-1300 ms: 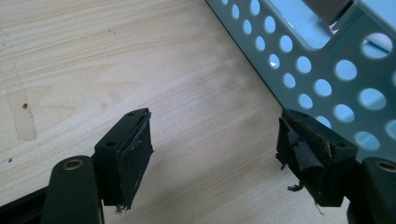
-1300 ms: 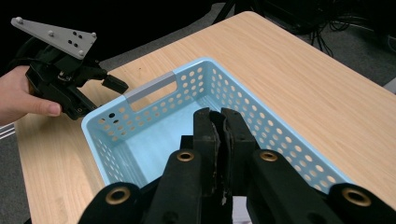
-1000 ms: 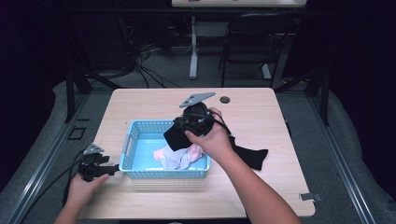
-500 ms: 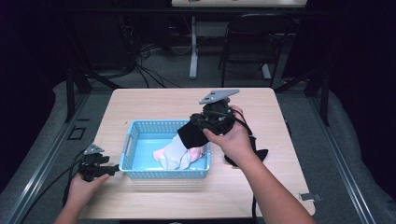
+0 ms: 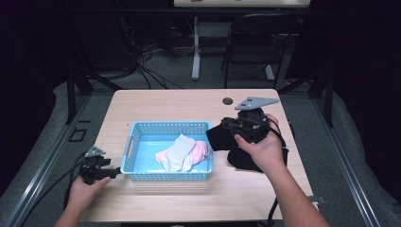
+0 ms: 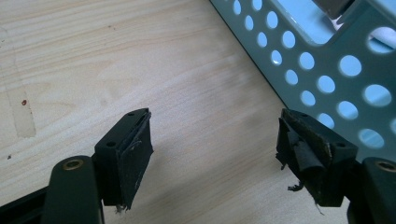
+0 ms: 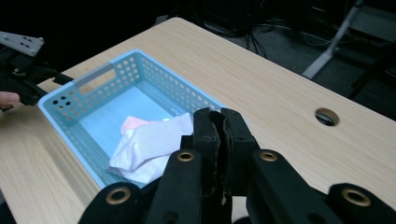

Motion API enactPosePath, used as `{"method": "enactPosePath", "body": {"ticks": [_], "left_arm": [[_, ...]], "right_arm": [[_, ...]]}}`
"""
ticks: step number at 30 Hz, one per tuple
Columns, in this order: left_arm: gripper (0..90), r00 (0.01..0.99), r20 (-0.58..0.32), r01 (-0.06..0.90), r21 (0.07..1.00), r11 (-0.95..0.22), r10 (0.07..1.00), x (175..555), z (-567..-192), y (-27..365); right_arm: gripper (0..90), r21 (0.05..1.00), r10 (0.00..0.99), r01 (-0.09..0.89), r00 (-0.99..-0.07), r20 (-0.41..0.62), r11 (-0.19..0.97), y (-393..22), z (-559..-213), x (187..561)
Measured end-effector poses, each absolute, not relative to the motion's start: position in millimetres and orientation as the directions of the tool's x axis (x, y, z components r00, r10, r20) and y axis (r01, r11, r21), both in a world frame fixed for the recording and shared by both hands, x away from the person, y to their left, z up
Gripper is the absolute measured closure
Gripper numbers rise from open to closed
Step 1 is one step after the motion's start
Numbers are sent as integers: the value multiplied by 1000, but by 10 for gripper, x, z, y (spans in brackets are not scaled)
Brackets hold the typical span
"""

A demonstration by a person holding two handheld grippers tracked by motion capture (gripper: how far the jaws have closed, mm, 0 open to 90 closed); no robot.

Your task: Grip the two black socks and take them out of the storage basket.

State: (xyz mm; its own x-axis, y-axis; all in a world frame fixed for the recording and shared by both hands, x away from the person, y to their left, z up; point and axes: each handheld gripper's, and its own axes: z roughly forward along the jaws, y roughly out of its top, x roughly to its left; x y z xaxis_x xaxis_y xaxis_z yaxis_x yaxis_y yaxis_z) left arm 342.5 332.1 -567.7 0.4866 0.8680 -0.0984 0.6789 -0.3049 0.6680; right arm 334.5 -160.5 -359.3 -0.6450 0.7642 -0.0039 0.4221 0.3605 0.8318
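- Table (image 5: 189,106): light wood, with a round cable hole (image 5: 228,100) near the far edge.
- Basket (image 5: 137,139): blue perforated plastic, sits left of centre on the table, long side toward the person.
- In the basket, toward its right half: a white cloth (image 5: 178,151) folded over a pink cloth (image 5: 201,150). Right gripper view shows the same pile — white on top, pink edge peeking at the far side.
- Left gripper (image 5: 106,173): rests low at the near left part of the table, held by the left hand (image 5: 81,194), tips just beside the basket's left end wall.
- Left gripper view: jaws spread wide with bare wood between them; nothing held. Pads (image 6: 135,158) worn, frayed at the edges. Basket wall fills the upper right, just past the right-hand jaw.
- Right gripper (image 5: 218,137): held up by the right hand (image 5: 262,146) at the basket's right end, grey plate on top, pointing left toward the basket.
- Right gripper view: jaws pressed together, no gap visible between them. In the high view a dark flap sits at the tips; I cannot tell whether it is pinched cloth or part of the tool.
- Dark cloth (image 5: 243,161): black heap on the table under and just beside the right hand, right of the basket.
- Floor beyond the table: grey, with a chair (image 5: 257,42) and loose cables.
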Motion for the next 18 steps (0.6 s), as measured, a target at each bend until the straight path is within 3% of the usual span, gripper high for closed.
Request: {"method": "enactPosePath", "body": {"ticks": [18], "left_arm": [[265, 488, -96, 679, 667, -308, 867, 3419, -5678, 3313]], "right_arm": [[856, 792, 816, 518, -576, 42, 325, -1907, -4115, 3290]]}}
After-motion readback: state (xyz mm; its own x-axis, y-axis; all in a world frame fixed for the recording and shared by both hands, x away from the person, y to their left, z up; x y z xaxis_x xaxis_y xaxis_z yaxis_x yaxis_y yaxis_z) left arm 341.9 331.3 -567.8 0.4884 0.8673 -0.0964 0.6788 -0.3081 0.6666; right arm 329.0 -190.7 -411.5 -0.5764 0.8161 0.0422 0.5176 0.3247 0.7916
